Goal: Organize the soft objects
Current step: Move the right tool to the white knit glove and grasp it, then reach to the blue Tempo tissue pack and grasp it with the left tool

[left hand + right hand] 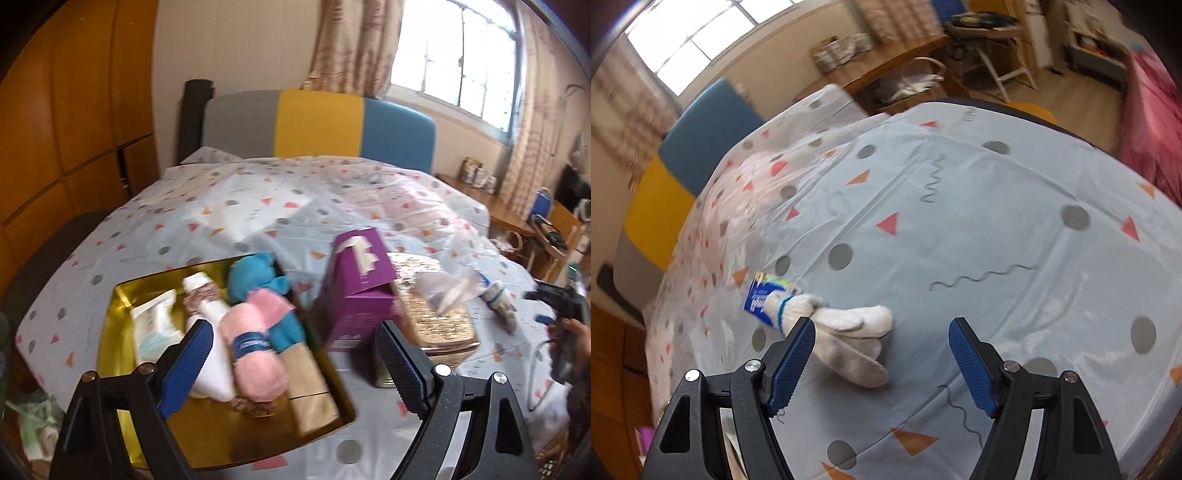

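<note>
A gold tray point(122, 295) on the bed holds a pink yarn ball point(255, 354), a teal plush toy point(255, 277), a teal-and-beige rolled cloth point(299, 354), a white tube point(210, 306) and a pale packet point(151, 328). My left gripper point(293, 326) hangs open above the tray with nothing between its fingers. A bundle of white knit gloves point(846, 332) with a blue label lies on the sheet, also visible as white gloves point(498, 299) in the left wrist view. My right gripper point(882, 324) is open just over the gloves, its left finger beside them.
A purple box point(358, 295) stands right of the tray beside a gold glittery box point(436, 314) with a clear plastic bag point(447, 291) on it. The patterned bed sheet point(960, 221) spreads beyond. A wooden desk point(886, 66) and a chair stand past the bed.
</note>
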Available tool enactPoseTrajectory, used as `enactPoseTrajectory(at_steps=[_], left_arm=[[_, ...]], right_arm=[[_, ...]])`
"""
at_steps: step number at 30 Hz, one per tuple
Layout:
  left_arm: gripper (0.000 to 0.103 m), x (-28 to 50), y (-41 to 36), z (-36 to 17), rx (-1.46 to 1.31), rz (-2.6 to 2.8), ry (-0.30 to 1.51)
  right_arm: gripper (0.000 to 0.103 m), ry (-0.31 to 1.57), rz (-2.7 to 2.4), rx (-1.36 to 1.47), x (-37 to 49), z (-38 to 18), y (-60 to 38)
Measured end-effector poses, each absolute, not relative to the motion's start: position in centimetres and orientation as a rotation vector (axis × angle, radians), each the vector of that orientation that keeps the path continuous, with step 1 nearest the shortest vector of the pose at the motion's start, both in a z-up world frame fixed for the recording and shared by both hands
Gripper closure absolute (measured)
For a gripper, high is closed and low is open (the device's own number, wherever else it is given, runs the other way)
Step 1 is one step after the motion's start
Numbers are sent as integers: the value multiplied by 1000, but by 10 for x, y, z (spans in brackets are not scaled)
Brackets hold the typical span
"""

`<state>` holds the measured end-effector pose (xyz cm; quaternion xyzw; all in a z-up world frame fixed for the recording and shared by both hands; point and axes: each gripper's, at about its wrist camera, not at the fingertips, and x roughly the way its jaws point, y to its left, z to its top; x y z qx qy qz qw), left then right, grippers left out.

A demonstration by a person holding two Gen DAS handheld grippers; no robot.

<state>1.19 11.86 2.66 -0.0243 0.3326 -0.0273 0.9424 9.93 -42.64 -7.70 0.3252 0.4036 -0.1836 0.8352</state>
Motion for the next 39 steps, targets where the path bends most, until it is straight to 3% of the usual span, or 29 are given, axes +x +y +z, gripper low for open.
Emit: enactPoseTrajectory(at_steps=[10,14,16,28,32,35,37,38,39], left_arm=[[12,15,71,46,-13,-219,663],[10,20,37,70,33,-299,603],[10,26,19,79,38,-344,595],[10,99,-116,79,-73,-576,864],[11,129,-150,55,-113,-548,987],[12,152,-176,35,-140,-525,1061],[12,166,-190,24,-145,-502,1088],[12,176,-197,18,-153,-490,1111],[12,183,-202,12,-161,-480,1130]], right_arm=[[27,1124,-200,181,191,-108,-370],[79,1147,-238,128,183,-115,-362],[82,1146,-229,150,173,-109,-365],[80,1217,-323,279,140,-117,-399],[64,1228,-310,252,143,-118,-397],[61,1227,-299,275,142,-118,-397],[52,1215,-287,293,142,-115,-399],[42,1214,-277,298,142,-114,-400],[40,1212,-275,301,141,-113,-400]])
